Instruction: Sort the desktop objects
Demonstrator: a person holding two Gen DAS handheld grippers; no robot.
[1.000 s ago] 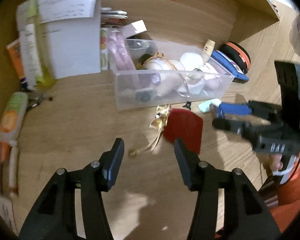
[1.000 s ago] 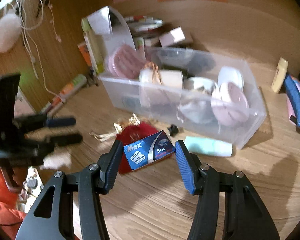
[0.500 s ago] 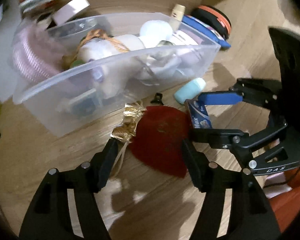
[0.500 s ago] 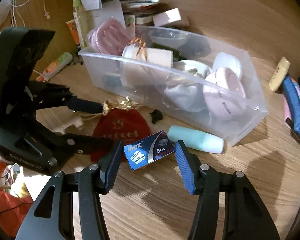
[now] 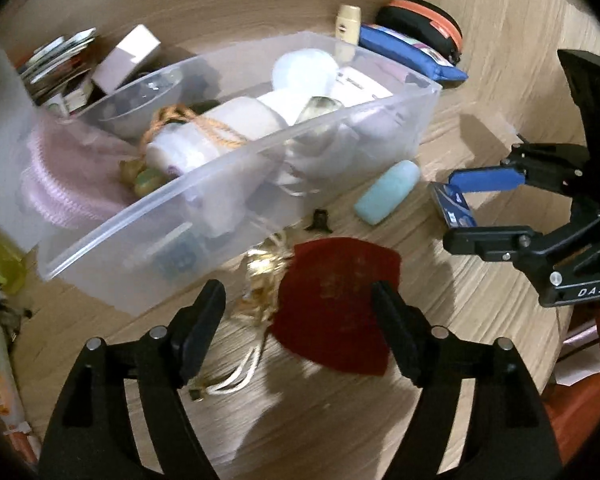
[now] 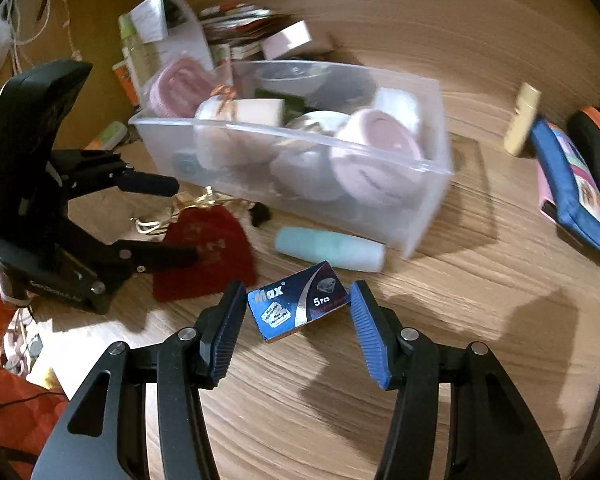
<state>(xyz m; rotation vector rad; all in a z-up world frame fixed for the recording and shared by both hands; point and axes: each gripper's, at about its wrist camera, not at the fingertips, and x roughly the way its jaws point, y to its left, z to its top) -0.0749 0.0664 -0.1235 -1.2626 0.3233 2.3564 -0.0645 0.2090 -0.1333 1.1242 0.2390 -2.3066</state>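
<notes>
Left gripper (image 5: 298, 316) jaws were just opening, wide around red pouch (image 5: 336, 300), not pressing; right gripper (image 6: 298, 326) clamped blue blade box (image 6: 298, 306); both tilted down toward desk (image 6: 460, 320).

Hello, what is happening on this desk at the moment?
A person is sorting small things on a wooden desk with a gripper in each hand. The right gripper holds a small blue box between its jaws, just in front of the clear plastic bin. The left gripper, whose jaws have just been opening, sits over a red pouch with gold cord; the pouch is still lying on the desk, not gripped. A light blue tube also lies outside the bin.
</notes>
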